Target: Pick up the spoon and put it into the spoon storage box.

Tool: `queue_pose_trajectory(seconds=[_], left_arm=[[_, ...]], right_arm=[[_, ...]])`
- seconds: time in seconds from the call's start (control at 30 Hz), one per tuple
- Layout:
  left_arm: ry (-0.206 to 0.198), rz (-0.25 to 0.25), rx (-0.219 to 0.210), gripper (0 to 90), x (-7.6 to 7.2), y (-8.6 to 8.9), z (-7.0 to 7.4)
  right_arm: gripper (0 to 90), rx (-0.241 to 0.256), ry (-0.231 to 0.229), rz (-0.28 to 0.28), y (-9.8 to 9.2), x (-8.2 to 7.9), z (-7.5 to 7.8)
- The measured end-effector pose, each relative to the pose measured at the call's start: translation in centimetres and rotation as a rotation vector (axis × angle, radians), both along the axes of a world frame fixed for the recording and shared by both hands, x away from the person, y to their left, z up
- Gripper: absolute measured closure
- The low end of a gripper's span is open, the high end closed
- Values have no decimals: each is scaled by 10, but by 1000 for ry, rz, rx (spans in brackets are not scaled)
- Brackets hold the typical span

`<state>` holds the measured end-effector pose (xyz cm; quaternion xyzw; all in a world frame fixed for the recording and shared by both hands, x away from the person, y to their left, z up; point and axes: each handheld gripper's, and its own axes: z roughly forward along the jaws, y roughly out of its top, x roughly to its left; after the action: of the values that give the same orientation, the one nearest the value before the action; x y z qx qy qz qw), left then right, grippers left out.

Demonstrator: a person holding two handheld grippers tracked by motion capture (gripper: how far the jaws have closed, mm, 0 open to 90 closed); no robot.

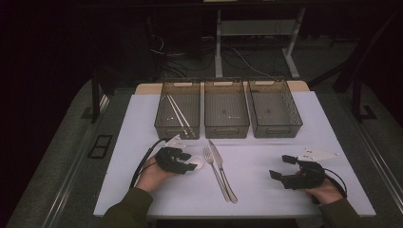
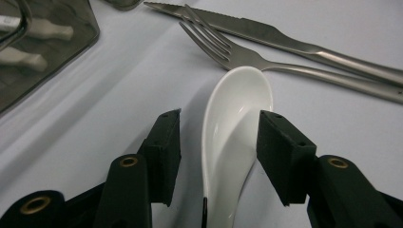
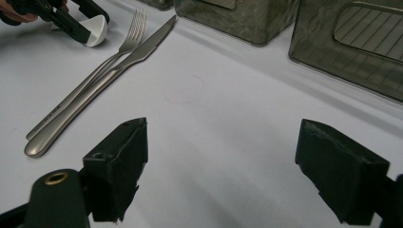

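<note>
The step in hand is judged to be the grasp of the white ceramic soup spoon [image 2: 235, 137], seen lower centre in the left gripper view. The left gripper [image 2: 219, 142] is set astride its handle, jaws spread, one pad touching and the other just clear. Closing, then lifting, is called for next. The spoon's long axis runs up the frame, bowl pointing toward the fork [image 2: 247, 52] and knife [image 2: 266, 31]. The right gripper [image 3: 221, 166] is held spread above bare table.

Looks like a lab or test room: white-topped table [image 1: 266, 190] on a dim carpeted floor [image 1: 57, 156], loose cables [image 1: 190, 59] beneath a bare desk frame [image 1: 256, 42] behind, three identical bins [image 1: 227, 129].
</note>
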<state>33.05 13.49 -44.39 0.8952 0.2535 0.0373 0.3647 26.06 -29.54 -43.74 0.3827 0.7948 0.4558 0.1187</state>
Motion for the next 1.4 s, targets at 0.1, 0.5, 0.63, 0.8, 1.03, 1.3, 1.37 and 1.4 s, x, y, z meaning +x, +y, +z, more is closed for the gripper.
queue_pose_trajectory(seconds=[0.1, 0.5, 0.63, 0.8, 1.03, 1.3, 1.37, 1.4], left_arm=[[-11, -20, 24, 588, -4, -3, 1], [-70, -42, 45, 817, -15, -3, 8], [-76, -42, 45, 820, -16, -5, 10], [-91, -38, 21, 820, -15, -8, 18], [-92, -61, 7, 821, -7, -16, 34], [-113, -75, -26, 821, 10, -32, 56], [-116, -83, -36, 821, 15, -36, 64], [-121, -83, -41, 821, 17, -38, 68]], right_arm=[[178, 0, 0, -1, 0, 0, 0], [179, -1, -3, -1, 0, 0, 0], [178, 0, -5, 0, 0, 0, 1], [178, 2, -2, -3, 0, 0, 0], [178, 8, -3, -3, -1, 0, 1], [178, 15, -2, -2, -1, 0, 2], [178, 17, -2, -2, -1, 0, 2], [178, 17, -2, -2, -1, 0, 2]])
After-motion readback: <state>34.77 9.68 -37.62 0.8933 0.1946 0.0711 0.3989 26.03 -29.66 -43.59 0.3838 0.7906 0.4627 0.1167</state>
